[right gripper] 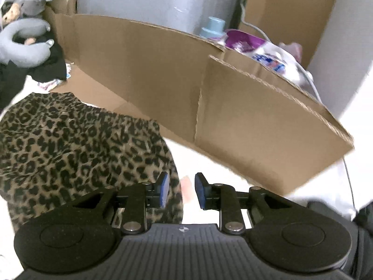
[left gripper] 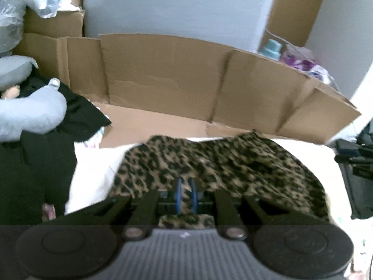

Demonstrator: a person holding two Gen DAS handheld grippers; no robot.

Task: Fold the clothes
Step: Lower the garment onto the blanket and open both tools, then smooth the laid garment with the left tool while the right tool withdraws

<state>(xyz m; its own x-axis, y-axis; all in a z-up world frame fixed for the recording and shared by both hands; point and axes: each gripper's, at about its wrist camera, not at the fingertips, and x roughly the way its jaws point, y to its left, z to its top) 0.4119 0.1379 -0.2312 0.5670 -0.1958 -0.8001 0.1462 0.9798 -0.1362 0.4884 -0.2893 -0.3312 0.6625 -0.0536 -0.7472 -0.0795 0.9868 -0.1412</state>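
Leopard-print garment (left gripper: pixel 209 163) pinched in left gripper (left gripper: pixel 186 194).

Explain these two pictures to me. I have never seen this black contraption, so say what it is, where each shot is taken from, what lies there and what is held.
There is no robot here: a person holds one two-fingered clamp in each hand, each with a camera looking along its fingers. One picture is from the left hand-held gripper, the other from the right hand-held gripper. A leopard-print garment lies on a white surface, with an opened cardboard box behind. The left one is shut on the garment's edge; the right one is open, holding nothing.
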